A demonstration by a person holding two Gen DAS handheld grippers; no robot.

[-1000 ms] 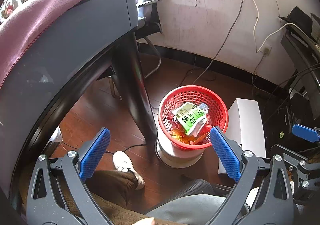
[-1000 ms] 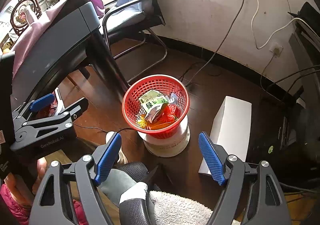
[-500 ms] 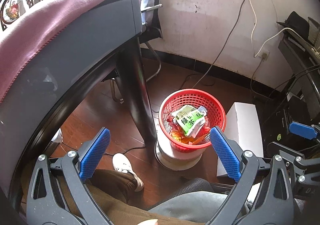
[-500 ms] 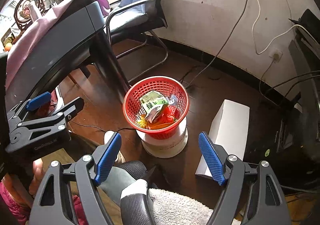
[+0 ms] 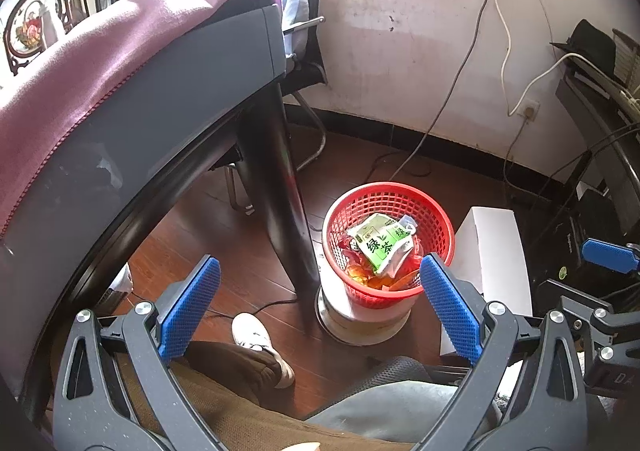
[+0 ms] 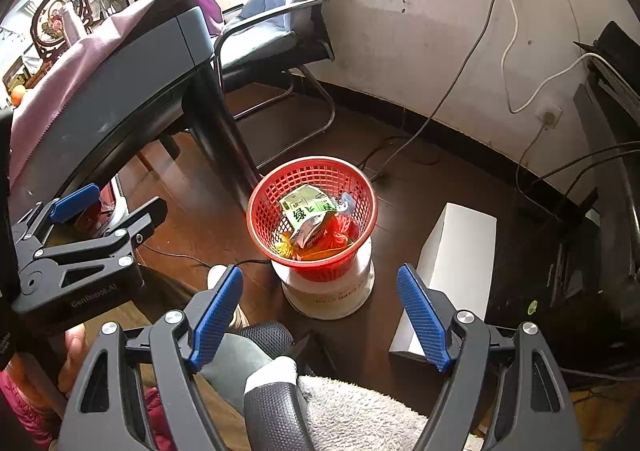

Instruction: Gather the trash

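A red mesh waste basket (image 5: 436, 219) stands on a white round base on the wooden floor, and shows in the right wrist view too (image 6: 264, 227). It holds a green-and-white tea carton (image 5: 382, 245), which also shows in the right wrist view (image 6: 306, 207), on top of orange and red wrappers. My left gripper (image 5: 320, 307) is open and empty, well above and short of the basket. My right gripper (image 6: 320, 311) is open and empty, also held above the floor short of the basket. Each gripper shows at the edge of the other's view.
A grey table (image 5: 168, 91) with a purple cloth and a black leg (image 5: 280, 187) stands left of the basket. A white box (image 5: 492, 251) lies right of it. An office chair (image 6: 276, 27), wall cables and a dark desk are behind. The person's leg and white shoe (image 5: 256, 335) are below.
Both grippers have risen and drawn back a little from the basket, which now looks smaller and lower in view. Both stay open and empty.
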